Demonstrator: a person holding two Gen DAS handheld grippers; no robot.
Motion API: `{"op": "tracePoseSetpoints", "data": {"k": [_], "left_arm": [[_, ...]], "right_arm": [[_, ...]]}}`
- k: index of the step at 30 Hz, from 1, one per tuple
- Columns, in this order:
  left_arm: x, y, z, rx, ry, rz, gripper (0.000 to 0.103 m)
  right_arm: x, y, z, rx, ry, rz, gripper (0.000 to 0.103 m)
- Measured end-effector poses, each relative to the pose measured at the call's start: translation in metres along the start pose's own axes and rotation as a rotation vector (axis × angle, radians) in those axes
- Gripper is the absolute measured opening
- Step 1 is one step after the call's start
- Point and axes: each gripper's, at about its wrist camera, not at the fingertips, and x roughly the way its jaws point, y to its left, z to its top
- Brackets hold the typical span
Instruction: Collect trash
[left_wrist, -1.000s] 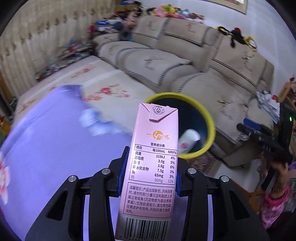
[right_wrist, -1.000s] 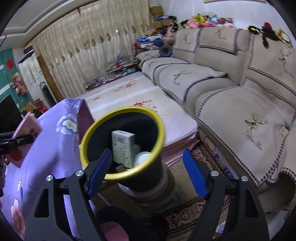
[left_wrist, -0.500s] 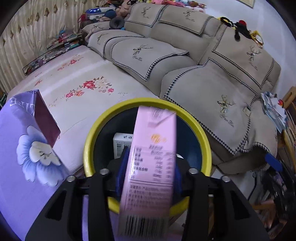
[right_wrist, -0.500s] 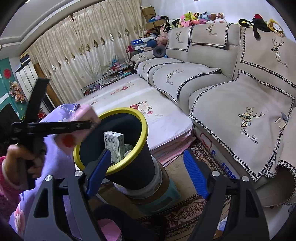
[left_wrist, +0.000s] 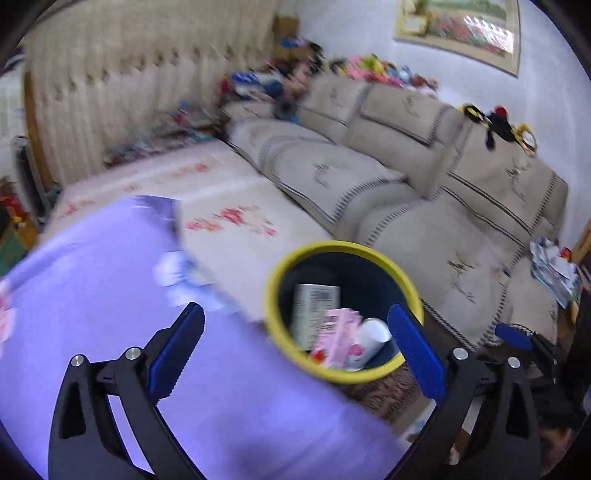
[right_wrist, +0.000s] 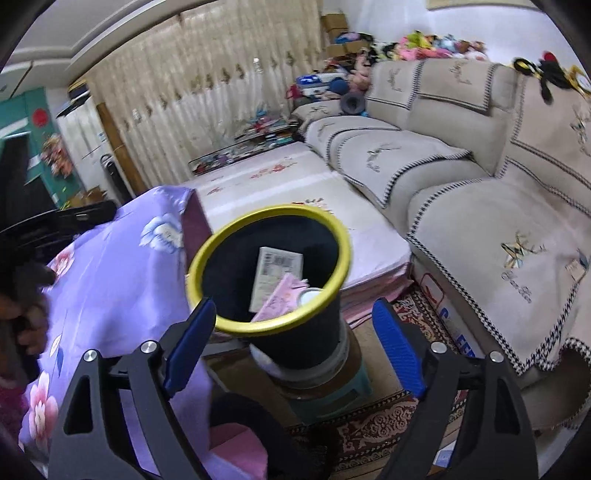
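Note:
A dark bin with a yellow rim (left_wrist: 334, 374) (right_wrist: 273, 326) stands on a stool beside the purple-clothed table. Inside it lie a pink milk carton (left_wrist: 338, 341) (right_wrist: 282, 295), a white box (left_wrist: 314, 306) (right_wrist: 277, 267) and a white cup (left_wrist: 371, 339) (right_wrist: 310, 295). My left gripper (left_wrist: 295, 350) is back over the table edge, its jaws opening wide with nothing between them. My right gripper (right_wrist: 291, 339) hovers just in front of the bin; its jaws are opening too and hold nothing.
A purple flowered tablecloth (left_wrist: 92, 314) (right_wrist: 110, 266) covers the table at left. A beige sofa (left_wrist: 424, 192) (right_wrist: 480, 184) runs along the right, a flowered mat (right_wrist: 295, 192) lies behind the bin, a patterned rug (right_wrist: 373, 424) under the stool. A person's hand (right_wrist: 29, 321) shows at far left.
The left gripper swung over the bin, let the pink carton drop in, then drew back with jaws spread wide. The right gripper's jaws widened a little.

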Motion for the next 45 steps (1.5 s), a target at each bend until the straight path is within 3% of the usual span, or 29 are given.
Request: {"op": "tracePoseSetpoints", "data": {"k": [6,11,22,27,45], "left_arm": [[-0.100,0.048,-0.050,-0.113,-0.100,0.165,0.098],[-0.174,0.065,-0.102,-0.116,-0.146,0.371,0.098],[-0.292,0.077,-0.178,-0.289,-0.240,0.509,0.098],[-0.308,0.077,-0.181,-0.311,-0.267,0.541,0.098],[-0.297,0.075,-0.175,-0.318,-0.249,0.536,0.098]], "right_arm": [[-0.018,0.037,-0.005,-0.071,-0.017,0.050,0.084],[-0.043,0.060,-0.007,-0.114,-0.057,0.070,0.088],[-0.096,0.089,-0.012,-0.179,-0.138,0.094,0.096],[-0.103,0.098,-0.014,-0.195,-0.149,0.100,0.096],[-0.104,0.107,-0.011,-0.204,-0.160,0.102,0.096]]}}
